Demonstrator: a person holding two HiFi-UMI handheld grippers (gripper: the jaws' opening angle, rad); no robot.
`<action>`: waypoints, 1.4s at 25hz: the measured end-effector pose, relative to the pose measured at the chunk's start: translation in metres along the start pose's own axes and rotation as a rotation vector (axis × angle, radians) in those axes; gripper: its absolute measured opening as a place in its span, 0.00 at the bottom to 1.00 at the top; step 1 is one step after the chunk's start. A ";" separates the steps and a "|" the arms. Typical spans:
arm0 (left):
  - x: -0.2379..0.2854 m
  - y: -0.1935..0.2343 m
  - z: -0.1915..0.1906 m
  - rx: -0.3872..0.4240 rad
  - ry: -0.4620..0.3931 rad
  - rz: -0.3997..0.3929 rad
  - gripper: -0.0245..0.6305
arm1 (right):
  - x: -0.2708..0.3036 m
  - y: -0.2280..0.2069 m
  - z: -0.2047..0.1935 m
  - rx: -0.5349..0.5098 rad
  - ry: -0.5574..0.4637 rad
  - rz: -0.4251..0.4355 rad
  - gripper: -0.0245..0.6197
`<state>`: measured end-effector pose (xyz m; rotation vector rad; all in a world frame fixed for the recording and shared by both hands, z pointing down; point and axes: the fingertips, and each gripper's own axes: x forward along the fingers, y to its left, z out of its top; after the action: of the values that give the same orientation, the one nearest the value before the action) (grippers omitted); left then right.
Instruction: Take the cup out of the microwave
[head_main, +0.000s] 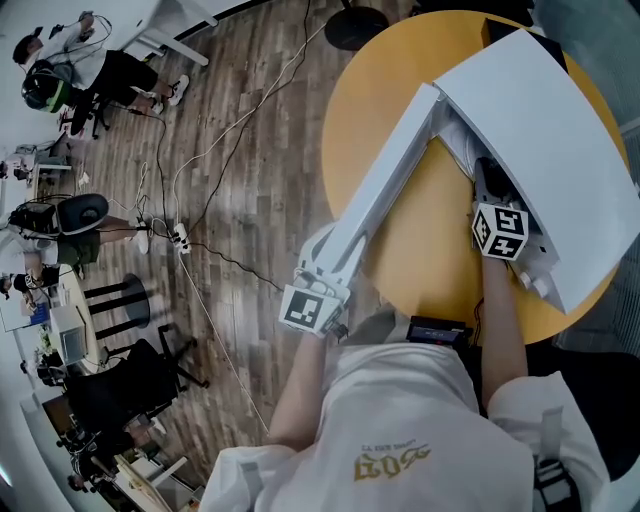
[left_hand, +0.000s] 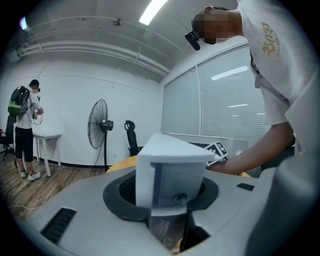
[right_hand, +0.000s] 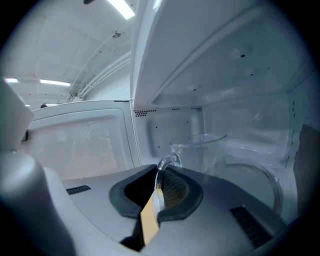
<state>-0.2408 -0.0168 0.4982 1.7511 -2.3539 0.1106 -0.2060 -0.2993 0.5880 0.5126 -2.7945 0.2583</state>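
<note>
Cup (right_hand: 202, 150), clear glass, stands inside the microwave (head_main: 545, 130), centre of right gripper view. Right gripper (right_hand: 161, 175) jaws pinched nearly together on its handle (right_hand: 167, 161). Left gripper (left_hand: 170, 197) clamps edge of open door (head_main: 385, 190), which juts between both arms. Round yellow table (head_main: 400, 80) underneath; cables (head_main: 230, 150) trail over wood floor (head_main: 250, 230), left of frame

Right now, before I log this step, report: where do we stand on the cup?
Left gripper shut on open door. Right gripper shut on handle of cup, cup inside microwave. Nothing seen in the way.
</note>
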 end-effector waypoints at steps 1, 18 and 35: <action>0.000 0.000 0.000 -0.002 0.003 0.001 0.31 | -0.001 0.001 0.002 -0.001 -0.010 -0.001 0.08; 0.000 0.001 0.001 -0.008 -0.008 0.011 0.31 | -0.013 0.009 0.007 0.064 -0.041 0.006 0.07; 0.000 0.000 -0.003 -0.023 -0.016 -0.002 0.31 | -0.039 0.029 0.006 0.122 -0.057 0.066 0.07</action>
<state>-0.2407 -0.0165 0.5016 1.7499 -2.3557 0.0695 -0.1835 -0.2617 0.5671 0.4632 -2.8673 0.4373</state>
